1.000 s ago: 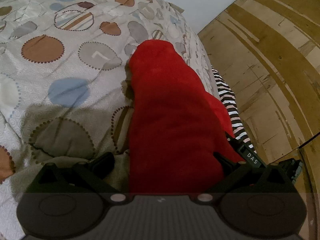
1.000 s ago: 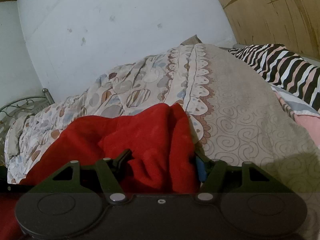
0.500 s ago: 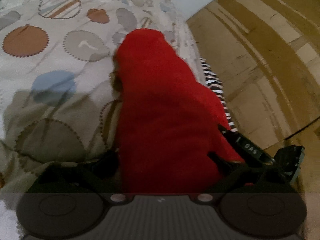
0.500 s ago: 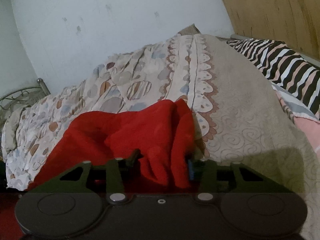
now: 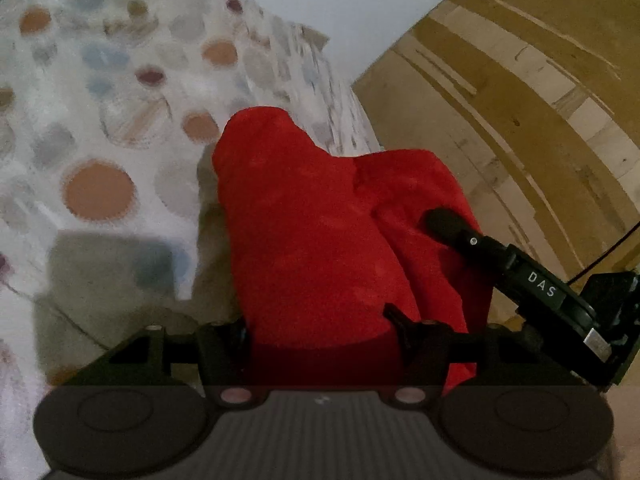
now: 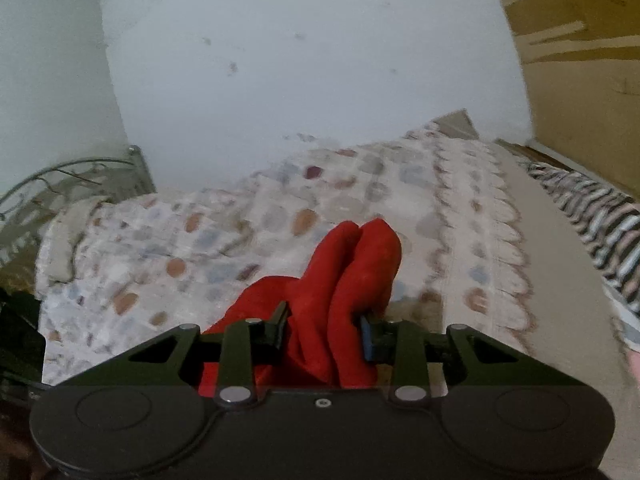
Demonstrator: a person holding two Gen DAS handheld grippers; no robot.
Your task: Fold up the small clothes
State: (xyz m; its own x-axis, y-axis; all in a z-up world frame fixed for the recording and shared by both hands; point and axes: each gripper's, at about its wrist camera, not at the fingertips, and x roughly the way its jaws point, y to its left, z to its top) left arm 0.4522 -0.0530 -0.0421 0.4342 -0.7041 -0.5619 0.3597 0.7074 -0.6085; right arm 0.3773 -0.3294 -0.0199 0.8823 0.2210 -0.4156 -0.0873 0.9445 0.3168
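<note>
A red fleece garment (image 5: 312,220) hangs bunched above the patterned bedspread (image 5: 100,188), raised at its near end. My left gripper (image 5: 318,322) has its jaws closing, and the red cloth fills the gap between both pads. One of my right gripper's fingers (image 5: 446,226) presses on the garment's right fold in the left wrist view. In the right wrist view my right gripper (image 6: 324,322) is closing too. It pinches two upright folds of the red garment (image 6: 352,264) between its pads. The garment's near edge is hidden under both gripper bodies.
The bedspread (image 6: 200,240) covers the whole bed. A zebra-striped pillow (image 6: 596,216) lies at the right, and a metal headboard (image 6: 60,184) stands at the far left. White wall (image 6: 300,60) is behind, and wood-patterned surface (image 5: 520,120) is to the right.
Both grippers have risen and their jaws have narrowed on the red cloth. The garment has lifted off the bedspread and bunched into upright folds.
</note>
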